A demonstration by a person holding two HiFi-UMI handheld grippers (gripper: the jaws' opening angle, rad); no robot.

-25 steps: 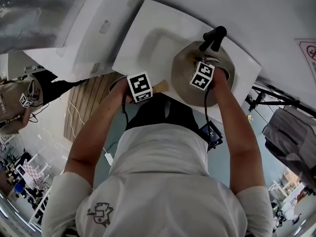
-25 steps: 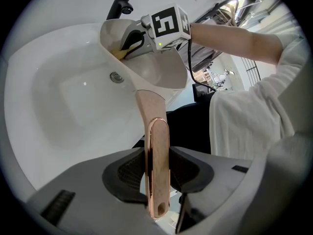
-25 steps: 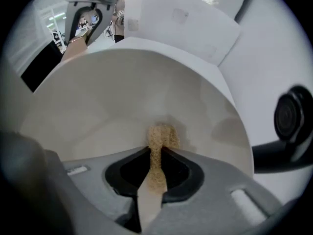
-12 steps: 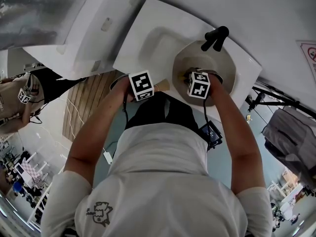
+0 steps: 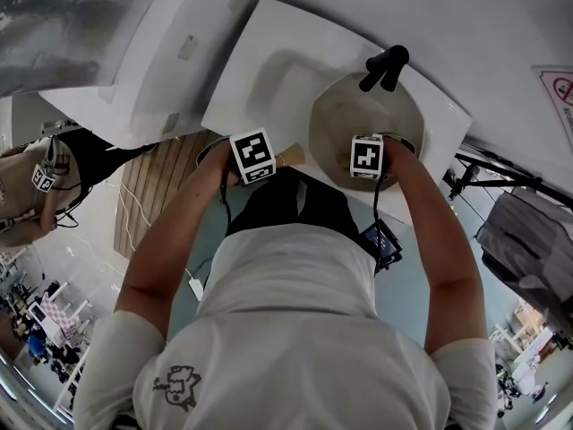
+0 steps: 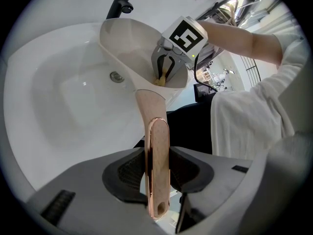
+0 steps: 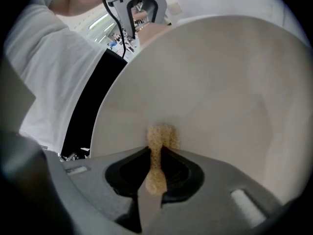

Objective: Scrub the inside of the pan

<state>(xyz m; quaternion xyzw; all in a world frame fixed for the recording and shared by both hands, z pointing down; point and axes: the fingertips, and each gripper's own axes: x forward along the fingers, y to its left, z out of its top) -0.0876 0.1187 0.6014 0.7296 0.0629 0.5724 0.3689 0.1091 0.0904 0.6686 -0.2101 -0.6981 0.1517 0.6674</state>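
Inside the pan [image 7: 220,82] a sponge [image 7: 161,137] touches its wall, over the sink [image 6: 58,92].

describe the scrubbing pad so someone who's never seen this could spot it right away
Start at the white sink, where a cream pan is held over the basin. Inside it, the scrubbing pad is the small piece pinched in the right gripper. It is the only grainy, yellow-tan thing against the smooth pale surface.

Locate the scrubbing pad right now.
In the right gripper view, low centre, the scrubbing pad is pinched by the right gripper and rests against the inner surface of the pan.
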